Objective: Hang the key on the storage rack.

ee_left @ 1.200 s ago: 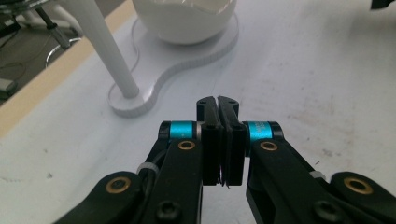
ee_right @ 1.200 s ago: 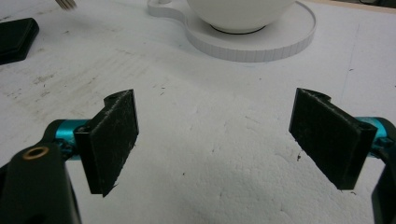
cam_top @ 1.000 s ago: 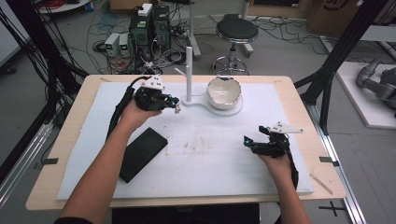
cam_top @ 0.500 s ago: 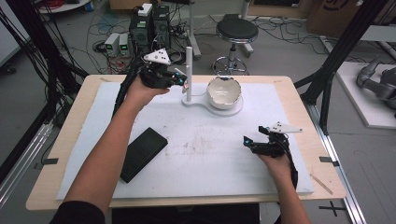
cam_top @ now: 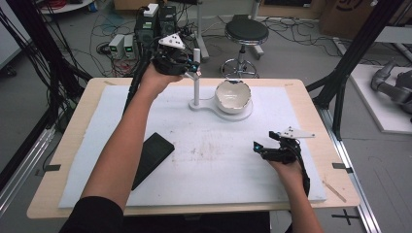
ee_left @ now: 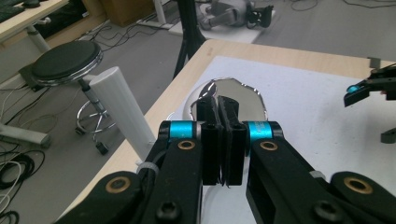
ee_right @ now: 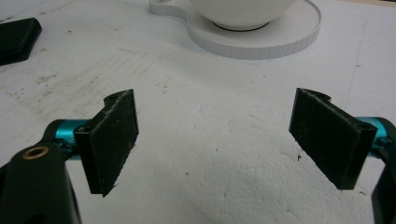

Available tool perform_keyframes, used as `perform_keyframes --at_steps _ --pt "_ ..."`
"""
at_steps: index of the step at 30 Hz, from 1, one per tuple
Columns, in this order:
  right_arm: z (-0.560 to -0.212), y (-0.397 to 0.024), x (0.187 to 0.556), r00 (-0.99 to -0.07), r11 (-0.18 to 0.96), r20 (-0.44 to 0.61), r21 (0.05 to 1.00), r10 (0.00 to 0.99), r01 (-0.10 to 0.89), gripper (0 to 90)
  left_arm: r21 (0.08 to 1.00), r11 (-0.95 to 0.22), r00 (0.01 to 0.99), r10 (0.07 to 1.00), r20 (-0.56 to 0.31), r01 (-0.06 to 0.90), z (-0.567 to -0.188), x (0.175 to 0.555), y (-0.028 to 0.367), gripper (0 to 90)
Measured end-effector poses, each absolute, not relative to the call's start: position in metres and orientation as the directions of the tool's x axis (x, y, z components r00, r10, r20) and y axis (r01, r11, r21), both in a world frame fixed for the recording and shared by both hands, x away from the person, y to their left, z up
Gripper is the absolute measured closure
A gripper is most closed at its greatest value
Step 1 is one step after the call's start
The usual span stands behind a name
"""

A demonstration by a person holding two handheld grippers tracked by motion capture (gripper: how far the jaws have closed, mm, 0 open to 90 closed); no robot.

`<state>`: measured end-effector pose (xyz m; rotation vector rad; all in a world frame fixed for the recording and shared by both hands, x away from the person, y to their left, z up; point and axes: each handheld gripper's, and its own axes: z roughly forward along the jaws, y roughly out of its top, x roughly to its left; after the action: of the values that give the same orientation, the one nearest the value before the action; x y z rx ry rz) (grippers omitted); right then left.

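A white bowl (cam_top: 233, 94) sits on the round end of a white base (cam_top: 245, 115) near the table's far edge. From the base's other end rises a white post (cam_top: 196, 77). My left gripper (cam_top: 190, 67) hangs in the air by the top of that post, its pads pressed together with nothing between them. In the left gripper view the shut left gripper (ee_left: 222, 140) points over the bowl (ee_left: 243, 91), with the post (ee_left: 123, 112) to its left. My right gripper (cam_top: 265, 144) rests low at the table's right, open. Its own view shows the right gripper (ee_right: 222, 140) with bare white mat between the pads.
A flat black slab (cam_top: 153, 153) lies on the white mat (cam_top: 214, 165) under the left forearm. A stool (cam_top: 246, 31), cables and power boxes stand on the floor beyond the far edge. A black frame leg (cam_top: 340, 97) stands at the right.
The left gripper has risen and moved away from me, from beside the post's lower part to its top. The right gripper has stayed where it was.
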<state>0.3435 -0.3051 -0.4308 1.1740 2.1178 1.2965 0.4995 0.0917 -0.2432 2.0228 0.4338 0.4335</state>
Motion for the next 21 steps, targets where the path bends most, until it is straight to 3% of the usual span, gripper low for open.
perform_keyframes --at_steps 21 --pt "-0.433 -0.305 0.344 -0.576 0.23 0.091 0.858 0.812 0.459 15.9 0.875 -0.444 0.834 0.543 0.094 0.19 -0.255 0.519 0.1 87.8"
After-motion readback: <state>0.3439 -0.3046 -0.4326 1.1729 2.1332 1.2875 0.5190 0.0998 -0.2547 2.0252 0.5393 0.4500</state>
